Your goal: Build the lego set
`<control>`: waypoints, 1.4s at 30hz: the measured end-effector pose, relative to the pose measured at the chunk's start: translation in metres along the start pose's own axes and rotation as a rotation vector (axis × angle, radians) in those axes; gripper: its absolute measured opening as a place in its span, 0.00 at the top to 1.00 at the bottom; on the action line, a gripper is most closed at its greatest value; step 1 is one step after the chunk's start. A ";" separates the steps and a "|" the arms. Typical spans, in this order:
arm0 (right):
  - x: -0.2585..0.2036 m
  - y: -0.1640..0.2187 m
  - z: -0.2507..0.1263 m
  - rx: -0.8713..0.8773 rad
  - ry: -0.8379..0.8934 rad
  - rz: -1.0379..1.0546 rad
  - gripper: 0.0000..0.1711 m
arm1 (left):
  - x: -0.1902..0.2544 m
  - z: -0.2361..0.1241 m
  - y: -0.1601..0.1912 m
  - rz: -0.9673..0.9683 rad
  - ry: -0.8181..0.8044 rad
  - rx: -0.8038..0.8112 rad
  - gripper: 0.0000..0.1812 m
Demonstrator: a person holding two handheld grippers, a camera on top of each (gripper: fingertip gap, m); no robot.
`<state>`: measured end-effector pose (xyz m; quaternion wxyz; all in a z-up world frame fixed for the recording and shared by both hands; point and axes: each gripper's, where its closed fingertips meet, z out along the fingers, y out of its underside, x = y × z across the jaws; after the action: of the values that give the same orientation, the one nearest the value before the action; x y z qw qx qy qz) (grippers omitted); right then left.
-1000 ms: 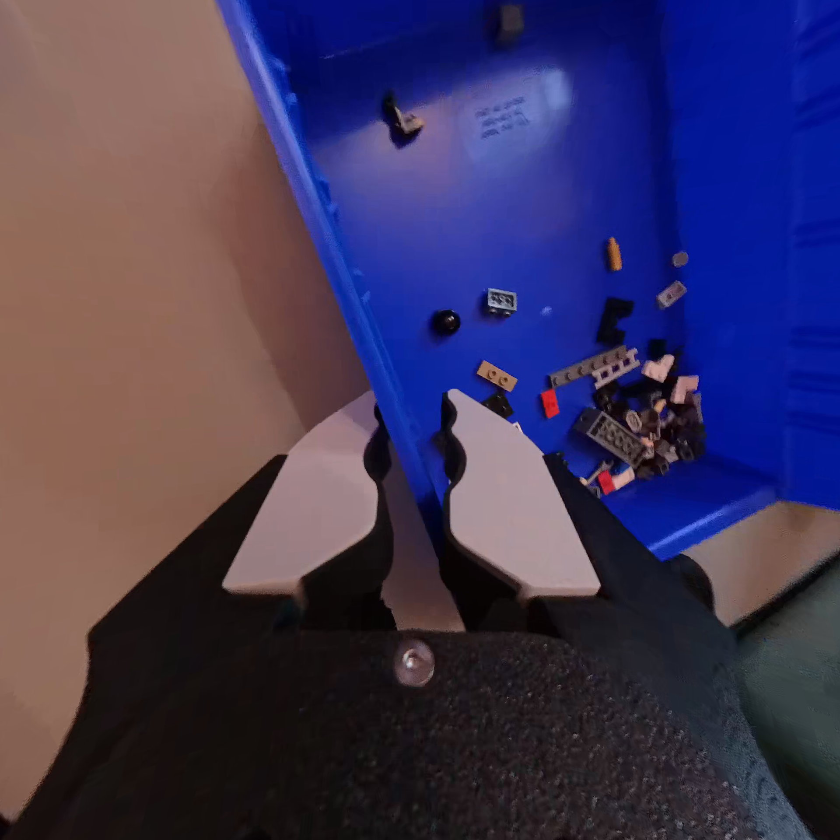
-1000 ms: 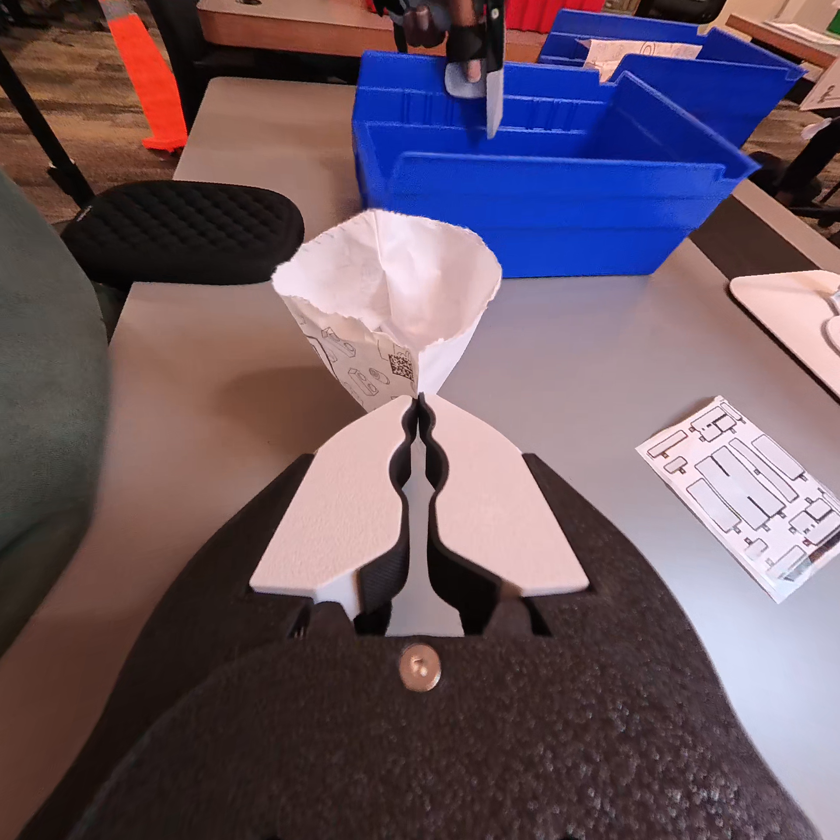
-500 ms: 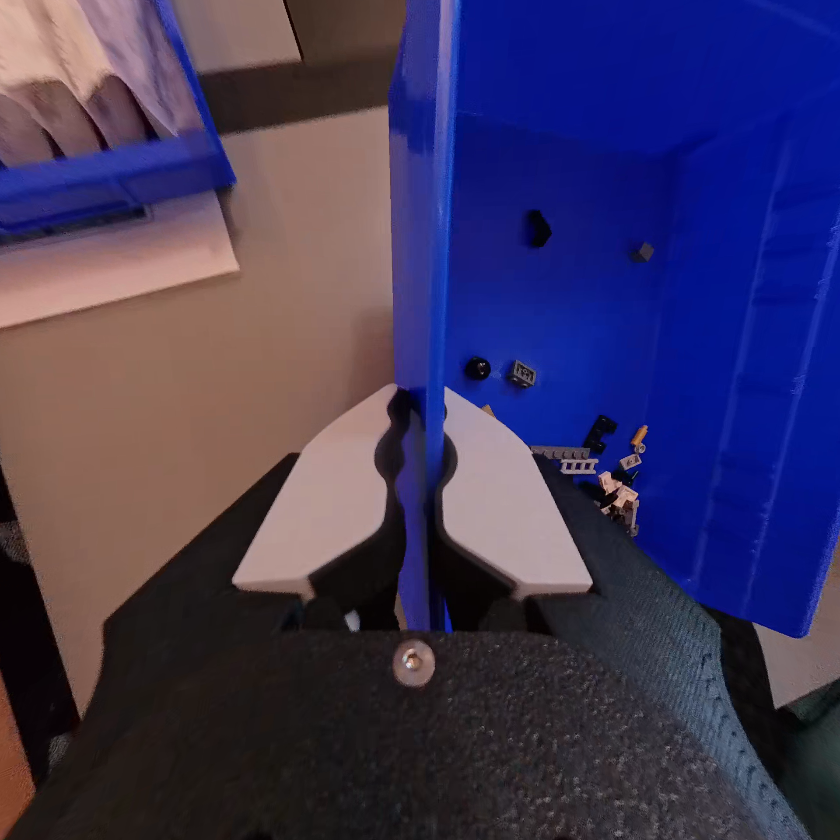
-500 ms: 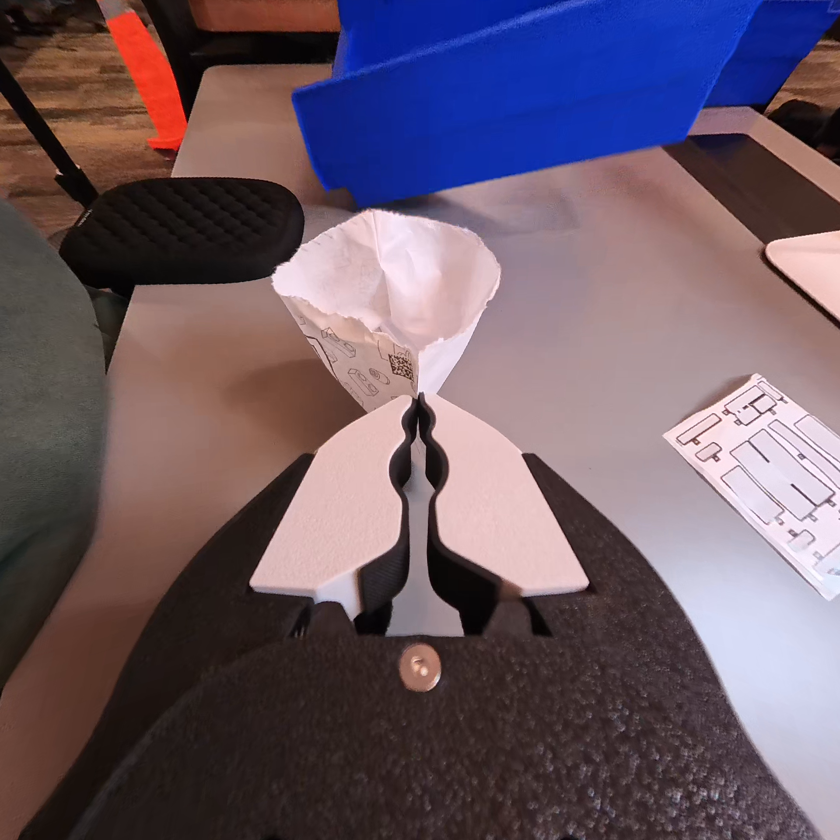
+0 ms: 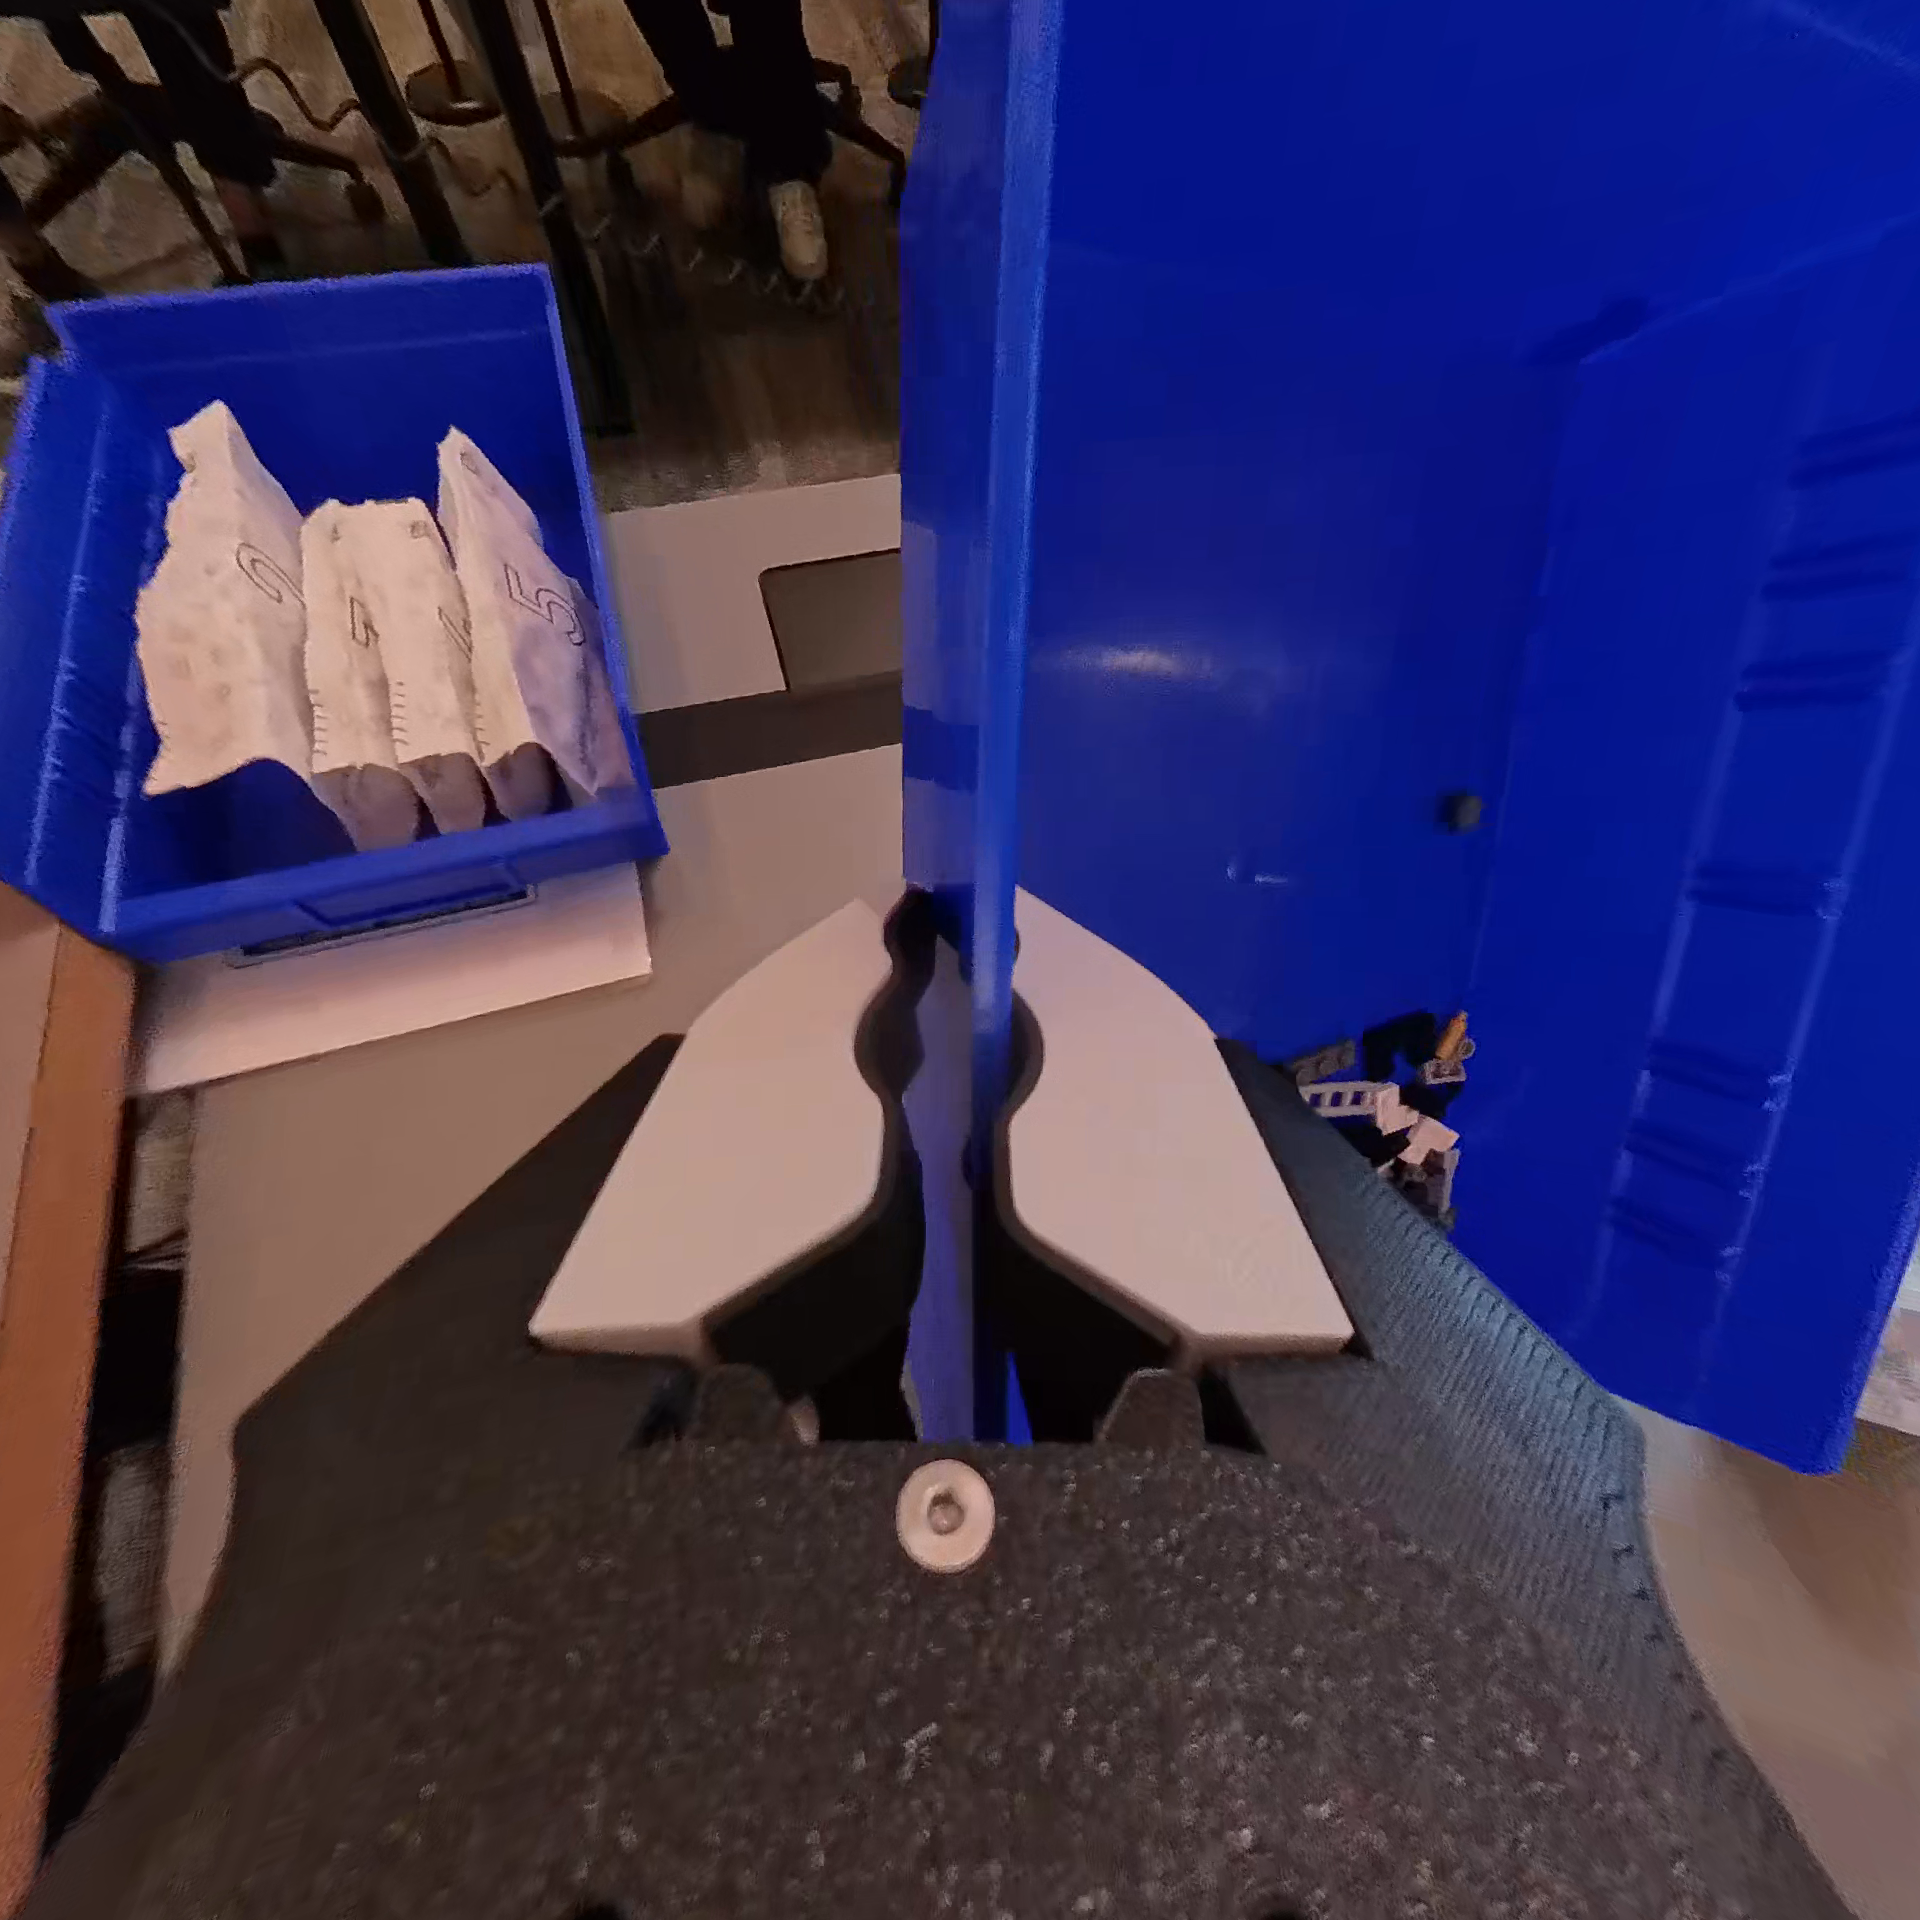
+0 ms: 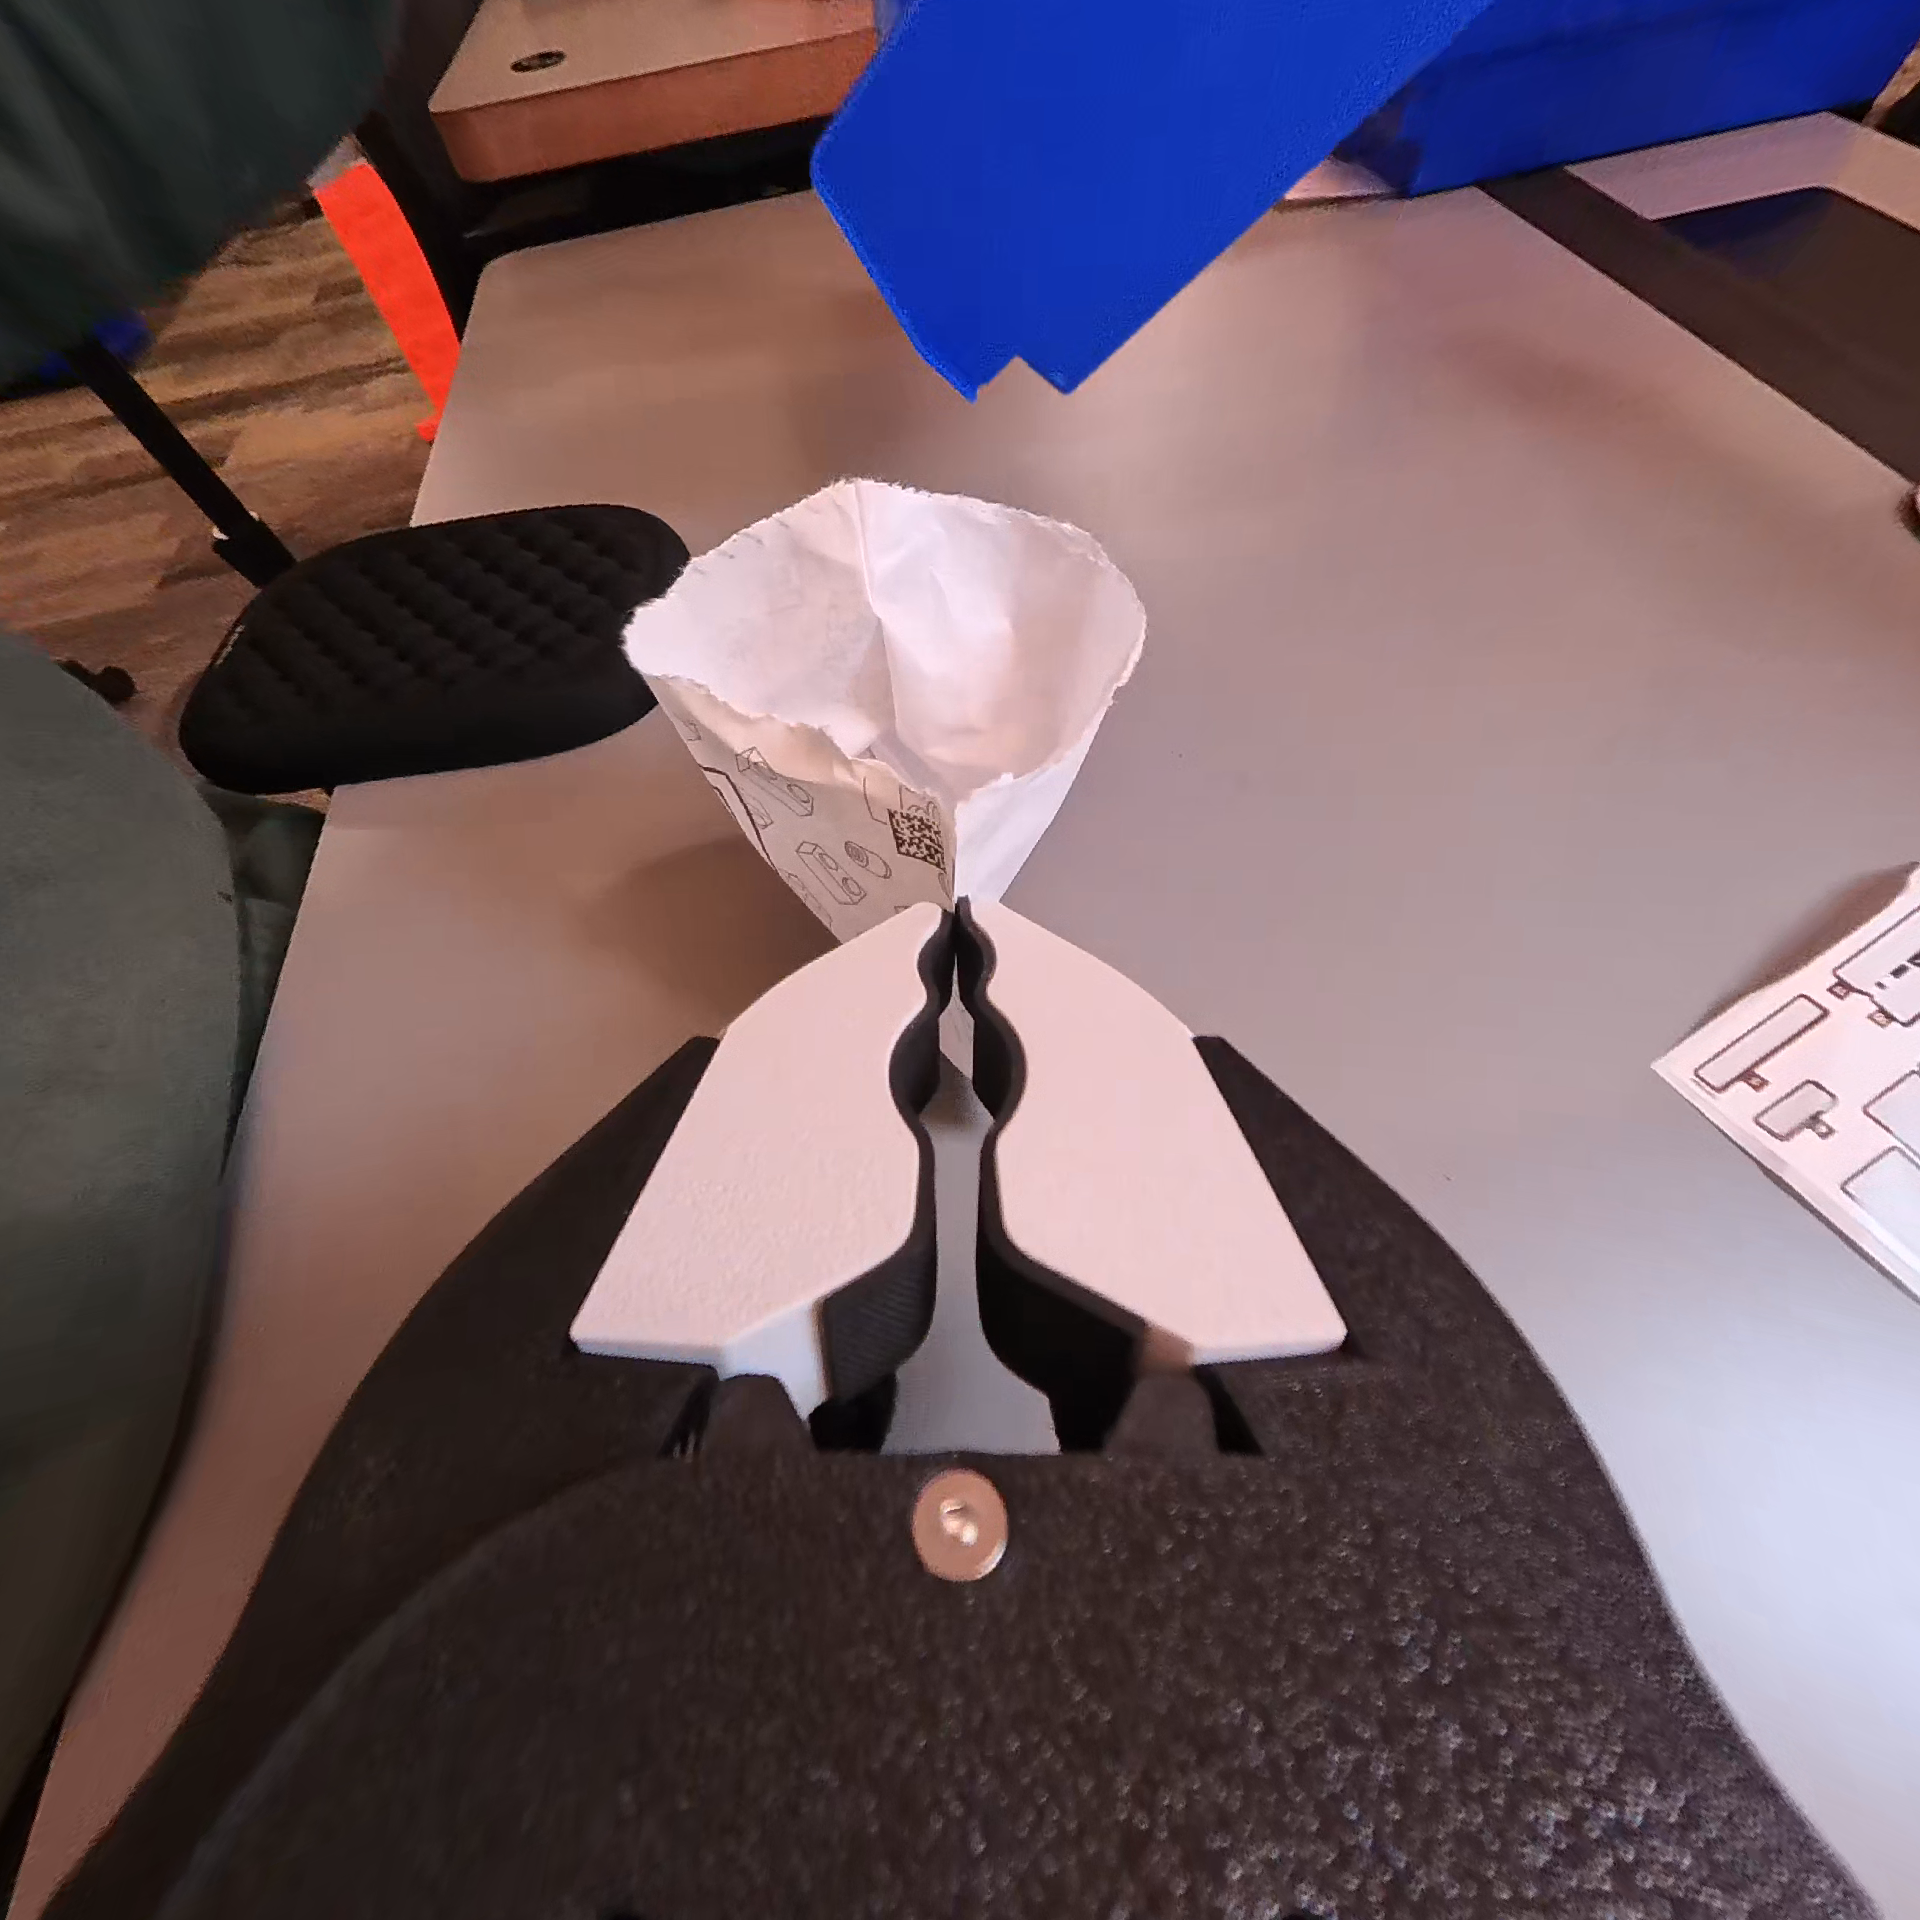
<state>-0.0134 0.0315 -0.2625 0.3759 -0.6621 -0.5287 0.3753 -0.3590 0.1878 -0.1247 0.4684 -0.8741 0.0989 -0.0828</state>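
The left gripper (image 5: 961,925) clamps the stiff wall of the tilted blue bin (image 5: 1299,623), loose lego pieces (image 5: 1392,1101) pooled low inside, probably light. The right gripper (image 6: 958,914) pinches the flimsy paper bag (image 6: 883,665) above the tabletop (image 6: 1455,727).

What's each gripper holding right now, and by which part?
Left gripper clamps the side wall of the tilted blue bin. Right gripper pinches the open white paper bag at its bottom end.

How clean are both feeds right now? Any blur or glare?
Left wrist view: warm and dim; soft glare patch inside the blue bin, mild motion blur on the paper bags. Right wrist view: brighter; paper bag sharp, lifted bin's edges and the sticker sheet smeared.
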 end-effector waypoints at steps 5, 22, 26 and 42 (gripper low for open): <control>0.001 0.000 0.014 -0.011 -0.008 0.021 1.00 | 0.028 0.006 -0.019 0.206 -0.065 -0.034 0.95; 0.021 -0.024 0.036 -0.001 0.063 0.086 1.00 | 0.157 0.012 -0.105 0.287 0.209 0.106 0.95; 0.022 -0.026 0.034 0.012 0.072 0.090 1.00 | 0.180 0.021 -0.104 0.307 0.229 0.126 0.95; 0.026 -0.027 0.027 0.070 0.103 -0.002 1.00 | 0.213 0.014 -0.096 0.622 -0.064 0.286 0.95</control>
<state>-0.0451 0.0641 -0.2528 0.4259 -0.6665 -0.4957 0.3588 -0.1405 0.1976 -0.0409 0.5919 -0.7297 0.3332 0.0785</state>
